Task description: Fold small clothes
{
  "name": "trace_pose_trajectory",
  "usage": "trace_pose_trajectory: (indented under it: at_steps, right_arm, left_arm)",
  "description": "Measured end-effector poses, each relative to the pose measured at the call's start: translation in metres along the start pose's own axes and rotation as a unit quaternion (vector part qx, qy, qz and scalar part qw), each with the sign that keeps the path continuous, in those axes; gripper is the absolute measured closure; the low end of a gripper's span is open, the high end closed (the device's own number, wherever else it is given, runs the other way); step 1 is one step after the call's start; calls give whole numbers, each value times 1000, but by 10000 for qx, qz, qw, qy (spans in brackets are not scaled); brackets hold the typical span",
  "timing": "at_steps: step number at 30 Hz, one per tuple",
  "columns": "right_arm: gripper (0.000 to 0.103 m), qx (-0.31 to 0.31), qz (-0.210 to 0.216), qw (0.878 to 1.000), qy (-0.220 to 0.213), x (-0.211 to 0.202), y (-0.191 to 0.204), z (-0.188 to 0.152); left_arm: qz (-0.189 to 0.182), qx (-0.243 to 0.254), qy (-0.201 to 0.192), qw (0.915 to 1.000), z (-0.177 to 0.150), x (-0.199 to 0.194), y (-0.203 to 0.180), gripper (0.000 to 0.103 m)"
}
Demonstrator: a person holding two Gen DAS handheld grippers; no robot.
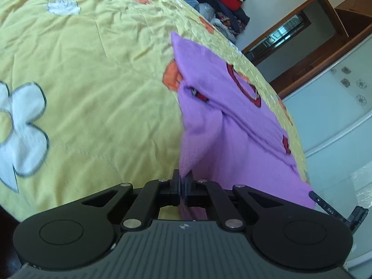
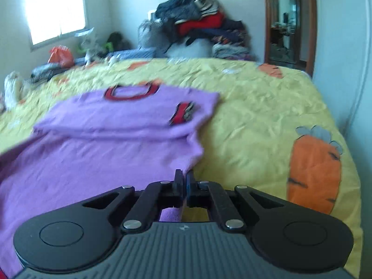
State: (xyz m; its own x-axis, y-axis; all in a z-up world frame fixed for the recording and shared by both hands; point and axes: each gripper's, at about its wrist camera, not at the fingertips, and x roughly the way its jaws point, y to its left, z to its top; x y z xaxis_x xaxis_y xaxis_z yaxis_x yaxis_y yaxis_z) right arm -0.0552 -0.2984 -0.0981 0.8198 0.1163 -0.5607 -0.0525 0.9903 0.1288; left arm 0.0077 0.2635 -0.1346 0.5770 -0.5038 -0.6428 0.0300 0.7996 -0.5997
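Sweater: purple knit, small, lying on a yellow quilt. Long axis runs away from the right wrist camera, hem end near, neck end far. Neckline faces the far side of the bed, toward the clothes pile. Trim at the neck is red with a dark edge. A cuff with the same red and dark banding lies on the upper body, to the right of the neckline; the sleeve appears folded in across the chest, forming a raised layer over the lower body. In the left wrist view the sweater runs up the frame from the gripper, neckline at the far end, a second banded cuff at the right edge. Fabric is lifted into a ridge rising from the fingers.

Left gripper: fingers closed, pinching a fold of the sweater's near edge; purple cloth shows between and below the pads.

Right gripper: fingers closed at the sweater's near right corner; a thin edge of cloth seems caught between them, and purple fabric shows beneath the linkage.

Quilt: yellow, wrinkled, printed with a white flower and an orange carrot.

Surroundings: window at far left, doorway at far right.
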Motion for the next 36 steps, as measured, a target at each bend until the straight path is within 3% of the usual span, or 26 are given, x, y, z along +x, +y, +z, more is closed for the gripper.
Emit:
trace_pose_trajectory:
  at_steps: [2, 4, 5, 6, 7, 8, 9, 10, 12, 13, 14, 15, 16, 17, 18, 22, 26, 29, 33, 35, 36]
  right_arm:
    - [100, 213, 144, 9997, 37, 3, -6, 5]
    - [97, 843, 496, 9948, 274, 7, -21, 3]
    - [85, 1087, 623, 9912, 431, 10, -29, 0]
    - [72, 1206, 590, 9894, 550, 10, -31, -4]
    - [49, 1282, 536, 9885, 599, 8, -34, -9]
    - [34, 1355, 583, 9874, 580, 5, -36, -16]
    - [32, 1421, 638, 9861, 579, 3, -38, -23]
    - [32, 1486, 653, 9847, 636, 4, -40, -29]
    - [31, 1588, 704, 9836, 476, 1, -39, -40]
    - [30, 1615, 718, 9834, 410, 1, -37, -43]
    - [32, 1555, 793, 9840, 356, 1, -32, -45]
    - [35, 1468, 961, 9838, 364, 2, -28, -45]
    - [56, 1362, 1096, 9837, 429, 4, -22, -45]
    - [87, 1206, 1083, 9853, 541, 8, -15, -44]
    - [94, 1086, 1064, 9862, 650, 12, -9, -43]
    - [97, 1118, 1344, 9834, 476, 7, -3, -36]
    - [97, 1995, 1851, 9621, -164, -7, -26, -18]
    - [97, 2465, 1889, 9493, -498, -10, -47, -3]
    - [97, 2419, 1415, 9585, -518, -2, -66, 10]
    - [95, 2165, 1308, 9675, -84, 16, -67, 11]
    - [94, 1964, 986, 9755, 119, 24, -63, 10]
  left_arm:
    - [11, -84, 30, 10000, 5, 3, 5, 98]
    - [-19, -88, 94, 9999, 5, 6, 8, 99]
    - [-107, -30, 151, 9998, 3, 7, 8, 99]
    - [-136, -33, 268, 9995, 2, 9, 8, 92]
    - [-130, -56, 349, 9993, -1, 10, 9, 89]
    - [-228, -8, 337, 9992, -4, 9, 9, 82]
    - [-331, 60, 341, 9989, -7, 8, 8, 68]
    - [-428, 90, 318, 9985, -9, 7, 6, 61]
    - [-671, 20, 308, 9973, -11, 8, 1, 25]
    - [-718, -4, 280, 9970, -11, 9, -4, 18]
    - [-669, 39, 229, 9975, -13, 10, -10, 20]
    - [-603, 162, 261, 9977, -15, 14, -16, 42]
    - [-559, 292, 394, 9972, -17, 21, -22, 61]
    - [-521, 366, 571, 9963, -19, 29, -26, 101]
    - [-446, 367, 661, 9961, -22, 36, -28, 99]
    - [-621, 374, 431, 9964, -25, 37, -35, 99]
    - [-906, 226, 37, 9956, -14, 28, -39, 99]
    - [-981, 118, -205, 9949, 1, 26, -38, 99]
    - [-950, 154, -362, 9947, 27, 31, -39, 99]
    - [-723, 293, -228, 9967, 33, 43, -38, 99]
    - [-670, 357, -61, 9971, 35, 49, -34, 99]
